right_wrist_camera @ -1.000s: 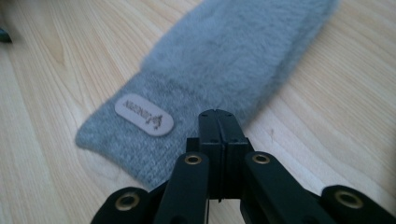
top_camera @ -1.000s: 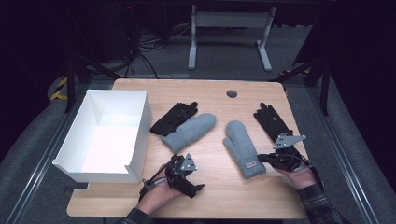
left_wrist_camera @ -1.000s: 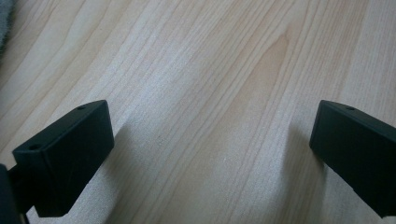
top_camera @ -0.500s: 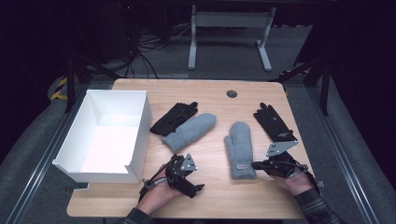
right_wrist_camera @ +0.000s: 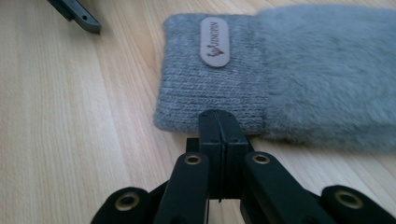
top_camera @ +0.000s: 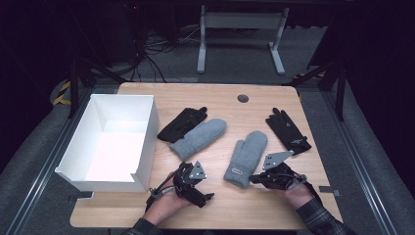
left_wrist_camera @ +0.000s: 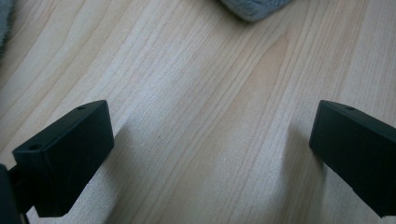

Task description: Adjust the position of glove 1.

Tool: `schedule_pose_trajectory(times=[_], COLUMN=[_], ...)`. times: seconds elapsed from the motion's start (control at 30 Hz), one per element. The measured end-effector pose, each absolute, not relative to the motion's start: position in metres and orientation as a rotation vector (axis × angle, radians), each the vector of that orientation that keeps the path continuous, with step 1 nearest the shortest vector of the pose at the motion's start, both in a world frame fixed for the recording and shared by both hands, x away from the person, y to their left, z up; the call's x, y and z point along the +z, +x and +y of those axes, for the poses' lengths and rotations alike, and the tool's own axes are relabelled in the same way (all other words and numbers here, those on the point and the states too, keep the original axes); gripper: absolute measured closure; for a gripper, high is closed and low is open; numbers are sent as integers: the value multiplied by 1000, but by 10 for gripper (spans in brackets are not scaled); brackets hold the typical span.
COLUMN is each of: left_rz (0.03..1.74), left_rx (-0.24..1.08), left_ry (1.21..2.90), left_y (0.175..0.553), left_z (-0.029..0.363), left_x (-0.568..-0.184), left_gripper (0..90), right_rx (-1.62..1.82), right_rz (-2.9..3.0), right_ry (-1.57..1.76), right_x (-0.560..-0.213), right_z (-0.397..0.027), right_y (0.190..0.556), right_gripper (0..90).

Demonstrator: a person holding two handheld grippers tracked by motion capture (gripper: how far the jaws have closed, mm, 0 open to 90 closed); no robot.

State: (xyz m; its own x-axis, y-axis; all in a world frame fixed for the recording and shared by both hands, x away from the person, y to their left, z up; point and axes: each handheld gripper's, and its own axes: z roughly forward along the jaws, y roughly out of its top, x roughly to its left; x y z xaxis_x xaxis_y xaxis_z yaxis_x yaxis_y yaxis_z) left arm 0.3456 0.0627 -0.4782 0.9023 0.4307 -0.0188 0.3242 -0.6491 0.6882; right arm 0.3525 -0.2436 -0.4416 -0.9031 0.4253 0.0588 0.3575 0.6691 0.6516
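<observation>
Two grey mittens and two black gloves lie on the wooden table (top_camera: 215,98). My right gripper (top_camera: 252,180) (right_wrist_camera: 218,122) is shut, with nothing between its jaws. Its tip rests against the knitted cuff edge of the right mitten (top_camera: 247,154) (right_wrist_camera: 280,70), just below the mitten's label (right_wrist_camera: 215,42). My left gripper (top_camera: 205,188) (left_wrist_camera: 210,149) is wide open over bare wood near the front edge, holding nothing. The right mitten's cuff (left_wrist_camera: 252,7) lies just beyond it. The left mitten (top_camera: 200,137) partly overlaps a black glove (top_camera: 183,122). The other black glove (top_camera: 288,129) lies at the right.
An open white box (top_camera: 147,132) stands at the table's left, close to my left hand. A dark round grommet (top_camera: 242,98) sits in the tabletop at the back. Part of the left gripper (right_wrist_camera: 74,14) shows beyond the mitten cuff.
My right gripper has slid left along the front of the table, and the right mitten's cuff has swung left with it. The left gripper has stayed put.
</observation>
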Motion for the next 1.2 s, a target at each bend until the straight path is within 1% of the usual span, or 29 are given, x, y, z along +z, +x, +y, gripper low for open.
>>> schedule_pose_trajectory(times=[0.2,0.37,0.53,0.6,0.63,0.67,0.73,0.77,1.0,1.2], left_rz=[537,537,537,538,538,537,537,537,538,537], left_rx=[189,187,187,186,186,187,187,187,187,188], left_ry=[2330,2331,2330,2330,2330,2329,2329,2329,2330,2330], left_y=[346,346,346,346,346,346,346,346,346,346], left_z=[63,63,63,62,62,62,62,62,62,62], left_x=[-478,-478,-478,-478,-478,-478,-478,-478,-478,-478], left_gripper=[3,2,3,2,2,3,3,3,3,3], right_rx=[1062,1082,1127,1151,1151,1150,1150,1141,1095,1013], right_rz=[2802,2779,2683,2630,2630,2602,2590,2565,2528,2576], right_ry=[606,610,684,736,736,767,776,809,865,882], right_x=[-443,-438,-425,-420,-420,-418,-418,-418,-425,-441], right_z=[-227,-229,-242,-249,-249,-252,-253,-257,-261,-256], right_y=[353,356,376,391,391,402,406,417,440,447], right_gripper=[900,900,900,900,900,900,900,900,900,900])
